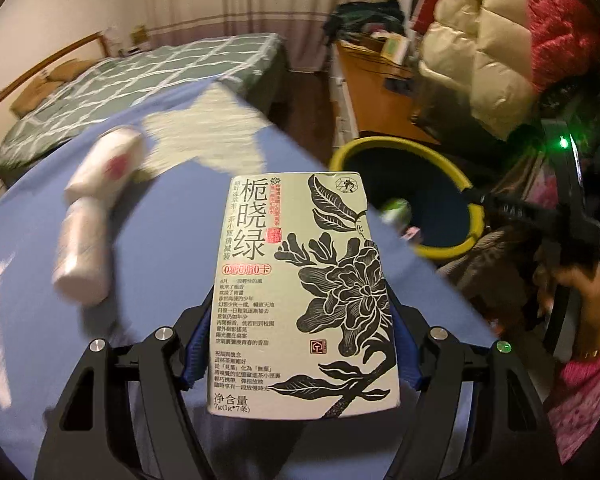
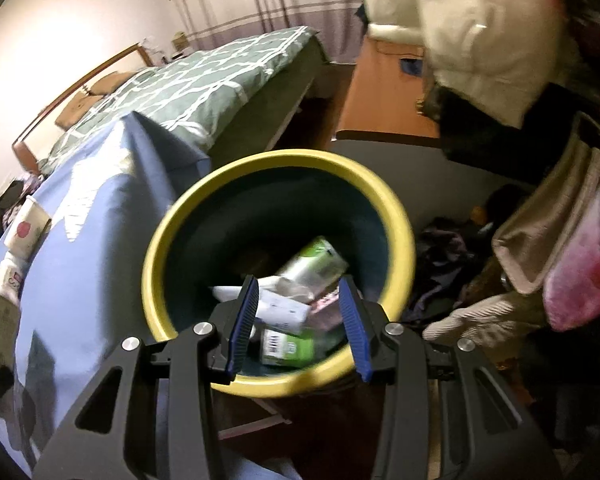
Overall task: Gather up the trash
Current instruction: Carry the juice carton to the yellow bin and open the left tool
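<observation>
Left wrist view: tea box [image 1: 300, 288] at centre over the surface [image 1: 148, 320], paper cups [image 1: 96, 216] to its left, bin [image 1: 404, 196] right, bed [image 1: 140, 76] upper left

Pale green tea box [image 1: 300, 292] upright above blue table; yellow-rimmed bin [image 2: 276, 168] holds green cartons [image 2: 316, 260]

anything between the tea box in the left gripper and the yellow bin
Nothing visible does. The tea box is clamped in the left gripper, and the open bin lies just past the blue-covered table's edge.

tea box [image 1: 300, 292] reading 栀晓绿, 净含量 7g(1g*7条)
</observation>
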The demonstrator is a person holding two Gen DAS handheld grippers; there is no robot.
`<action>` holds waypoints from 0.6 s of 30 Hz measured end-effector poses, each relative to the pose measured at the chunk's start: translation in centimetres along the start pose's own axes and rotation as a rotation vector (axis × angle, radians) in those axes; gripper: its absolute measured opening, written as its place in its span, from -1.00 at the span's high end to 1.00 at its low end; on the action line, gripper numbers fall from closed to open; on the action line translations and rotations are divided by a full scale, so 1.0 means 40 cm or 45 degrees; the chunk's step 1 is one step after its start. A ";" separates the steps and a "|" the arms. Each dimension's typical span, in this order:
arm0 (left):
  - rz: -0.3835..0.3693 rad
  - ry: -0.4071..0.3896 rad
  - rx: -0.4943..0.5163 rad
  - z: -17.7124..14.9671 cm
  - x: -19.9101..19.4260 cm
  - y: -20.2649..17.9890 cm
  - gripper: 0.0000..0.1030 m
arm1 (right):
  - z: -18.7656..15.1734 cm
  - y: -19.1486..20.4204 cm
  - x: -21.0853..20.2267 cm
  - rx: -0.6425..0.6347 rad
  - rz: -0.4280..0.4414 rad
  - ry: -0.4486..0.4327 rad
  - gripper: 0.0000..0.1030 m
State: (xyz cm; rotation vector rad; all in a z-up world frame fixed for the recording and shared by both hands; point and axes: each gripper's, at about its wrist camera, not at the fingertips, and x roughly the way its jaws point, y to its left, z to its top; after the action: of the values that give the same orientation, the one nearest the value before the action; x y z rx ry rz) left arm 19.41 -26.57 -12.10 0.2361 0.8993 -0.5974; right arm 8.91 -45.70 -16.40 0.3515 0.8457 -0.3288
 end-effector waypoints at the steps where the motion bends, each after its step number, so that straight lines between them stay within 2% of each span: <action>1: -0.021 0.000 0.020 0.020 0.013 -0.022 -0.39 | -0.002 -0.010 -0.004 0.004 -0.006 -0.004 0.22; 10: -0.115 0.017 0.163 0.165 0.135 -0.199 -0.40 | -0.040 -0.099 -0.018 0.080 -0.054 -0.021 0.22; 13: -0.148 0.046 0.175 0.204 0.190 -0.243 -0.40 | -0.042 -0.121 -0.016 0.092 -0.058 -0.014 0.22; 18: -0.131 0.071 0.189 0.241 0.268 -0.294 -0.44 | -0.044 -0.132 -0.019 0.103 -0.070 -0.015 0.19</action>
State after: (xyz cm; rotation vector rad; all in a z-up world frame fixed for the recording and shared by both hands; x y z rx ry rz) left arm 24.08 -44.48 -14.07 0.3433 0.9261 -0.7570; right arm 5.06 -49.57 -17.79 0.4016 0.8330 -0.4163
